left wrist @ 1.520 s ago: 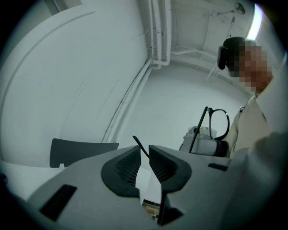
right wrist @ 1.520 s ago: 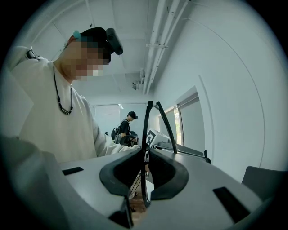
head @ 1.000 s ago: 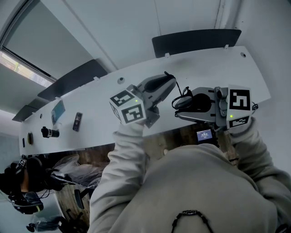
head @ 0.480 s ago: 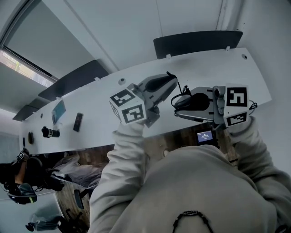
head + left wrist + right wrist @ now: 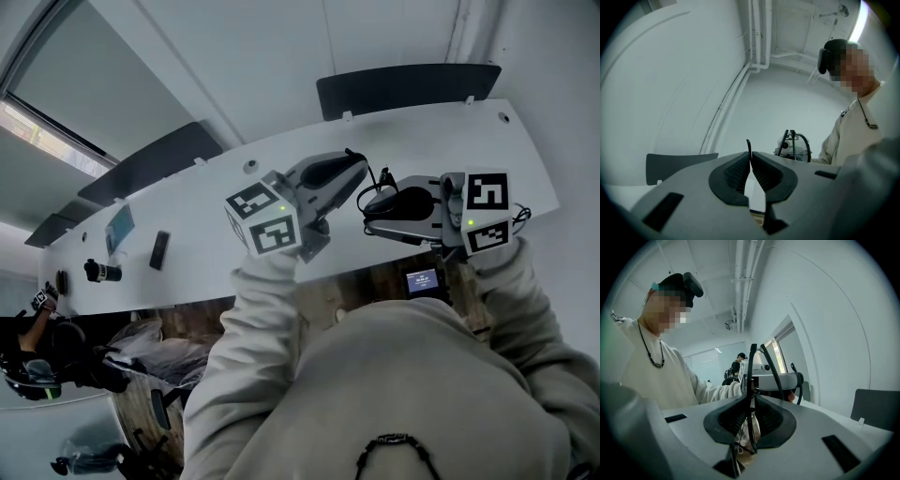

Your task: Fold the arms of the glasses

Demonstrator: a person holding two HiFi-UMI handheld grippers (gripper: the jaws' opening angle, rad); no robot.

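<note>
The black glasses point(image 5: 377, 195) hang in the air above the white table point(image 5: 197, 246), between my two grippers. My right gripper point(image 5: 369, 212) comes in from the right and is shut on the front frame point(image 5: 751, 397), whose rim stands upright between the pads. One arm point(image 5: 771, 367) curves away toward the left gripper. My left gripper point(image 5: 355, 170) points at the glasses from the left. Its jaws are closing, with the thin black arm tip point(image 5: 748, 146) sticking up between the pads, which press on it.
On the table's left part lie a small black device point(image 5: 160, 249), a bluish card point(image 5: 119, 228) and a black cylinder point(image 5: 101, 272). Dark chair backs point(image 5: 403, 86) stand behind the far edge. A person point(image 5: 37, 366) is at the lower left.
The right gripper has shifted slightly up and rolled a little, taking the glasses with it. The left gripper has kept its place.
</note>
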